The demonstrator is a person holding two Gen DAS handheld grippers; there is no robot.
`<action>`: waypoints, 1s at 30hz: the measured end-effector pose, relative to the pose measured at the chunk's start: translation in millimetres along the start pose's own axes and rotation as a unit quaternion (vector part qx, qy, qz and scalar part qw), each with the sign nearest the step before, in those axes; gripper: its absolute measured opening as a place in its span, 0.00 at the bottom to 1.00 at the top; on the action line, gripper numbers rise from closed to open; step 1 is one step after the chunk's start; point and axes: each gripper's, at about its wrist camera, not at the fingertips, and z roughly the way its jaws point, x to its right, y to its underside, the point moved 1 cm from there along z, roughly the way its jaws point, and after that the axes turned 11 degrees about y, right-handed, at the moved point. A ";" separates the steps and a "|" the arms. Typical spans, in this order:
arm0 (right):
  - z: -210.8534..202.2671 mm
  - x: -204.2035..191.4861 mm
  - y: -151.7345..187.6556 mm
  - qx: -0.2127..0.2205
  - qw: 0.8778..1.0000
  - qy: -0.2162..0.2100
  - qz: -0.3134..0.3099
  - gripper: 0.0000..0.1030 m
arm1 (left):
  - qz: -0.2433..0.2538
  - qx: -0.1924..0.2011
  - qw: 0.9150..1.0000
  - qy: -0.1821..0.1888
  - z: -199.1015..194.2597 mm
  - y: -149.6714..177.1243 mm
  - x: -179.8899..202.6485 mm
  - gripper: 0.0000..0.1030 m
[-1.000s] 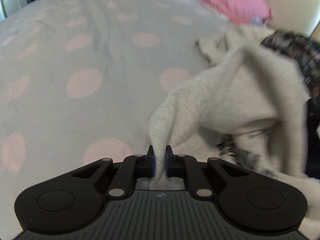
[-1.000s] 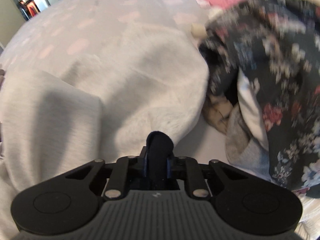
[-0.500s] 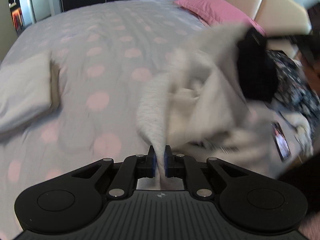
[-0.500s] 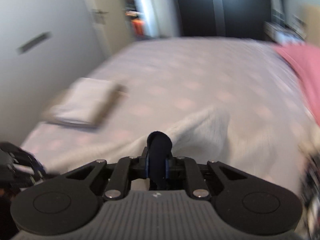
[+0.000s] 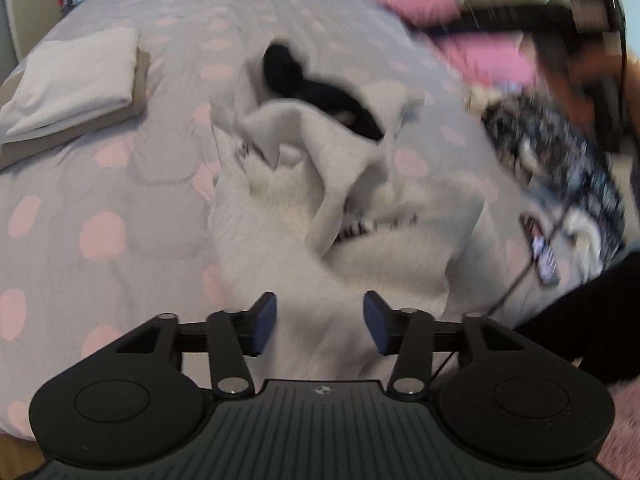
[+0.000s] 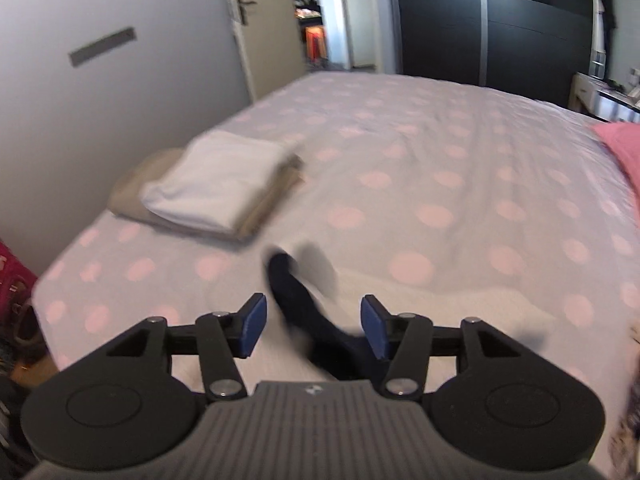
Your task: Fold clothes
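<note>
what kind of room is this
Most likely a bedroom: a wide bed with a pink-dotted cover, a pink pillow at one end, and a dark wardrobe beside the open doorway.

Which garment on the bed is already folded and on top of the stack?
The white folded garment, lying on the beige folded one. The pale grey sweater lies crumpled, unfolded.

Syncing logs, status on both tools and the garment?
Left tool and right tool opening, nothing pinched. White sweater crumpled on bed, dark cuff loose. Folded stack clear.
</note>
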 end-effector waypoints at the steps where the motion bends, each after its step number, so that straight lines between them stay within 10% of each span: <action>1: -1.0 9.9 11.3 -0.009 1.000 0.012 0.002 0.61 | -0.004 0.009 1.000 0.000 -2.2 -2.4 -1.7 0.49; 13: 17.4 103.1 139.8 -0.136 0.985 0.089 0.056 0.68 | -0.004 0.038 0.998 -0.053 16.5 -50.4 -20.2 0.57; 30: 124.9 79.5 94.5 -0.122 0.981 0.048 0.145 0.68 | -0.030 0.030 0.996 -0.076 66.5 -74.3 -87.9 0.56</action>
